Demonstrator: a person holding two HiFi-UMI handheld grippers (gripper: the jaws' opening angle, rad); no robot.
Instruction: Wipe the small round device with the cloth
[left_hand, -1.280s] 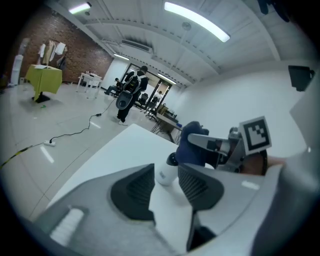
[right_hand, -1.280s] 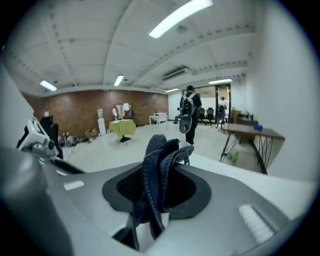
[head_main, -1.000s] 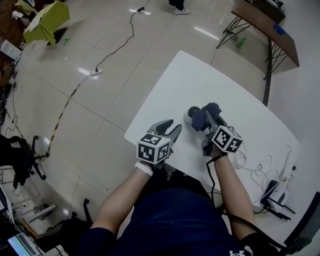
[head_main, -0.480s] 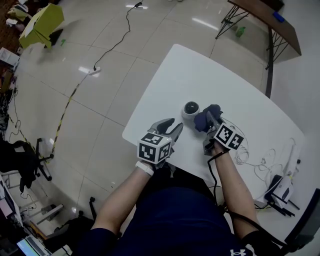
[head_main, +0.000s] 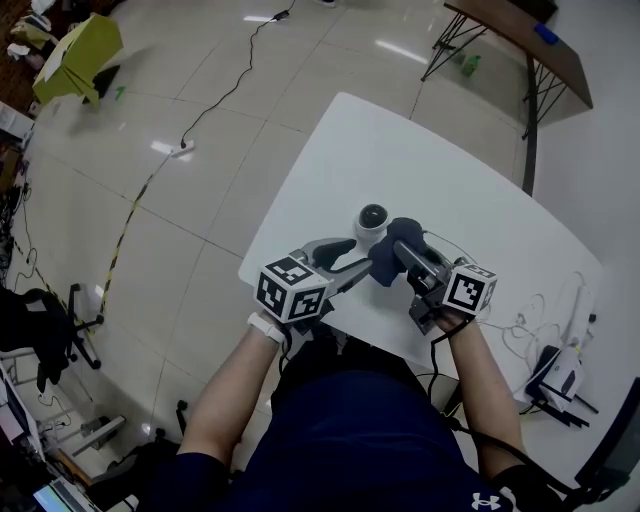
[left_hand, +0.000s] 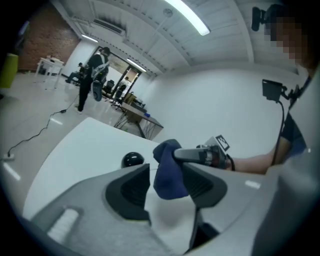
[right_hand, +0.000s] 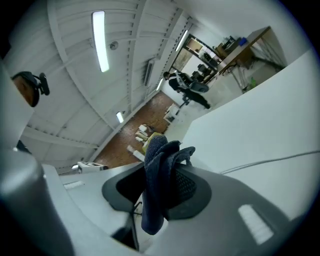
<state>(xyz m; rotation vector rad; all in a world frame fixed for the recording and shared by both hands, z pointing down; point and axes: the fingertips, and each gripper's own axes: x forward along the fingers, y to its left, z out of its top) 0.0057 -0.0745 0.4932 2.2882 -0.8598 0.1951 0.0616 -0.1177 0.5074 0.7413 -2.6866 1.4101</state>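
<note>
The small round device (head_main: 372, 222), white with a black dome, stands on the white table (head_main: 400, 150); the left gripper view shows the device (left_hand: 132, 159) beyond the jaws. My right gripper (head_main: 397, 247) is shut on a dark blue cloth (head_main: 386, 262), which hangs bunched from its jaws (right_hand: 159, 185) just beside the device and lifted off the table. My left gripper (head_main: 352, 257) points at the cloth (left_hand: 169, 172). Its jaws have just been opening, and the cloth hangs in line with their gap without the pads pressing on it.
Thin white cables (head_main: 505, 325) and a white charger (head_main: 560, 378) lie on the table's right part. The near table edge (head_main: 300, 300) runs under my left gripper. A wooden side table (head_main: 520, 45) stands far right, and a cord (head_main: 215, 100) crosses the tiled floor.
The right gripper has lifted the cloth off the device and swung it towards the left gripper. The left gripper has risen, turned towards the cloth and spread its jaws wider.
</note>
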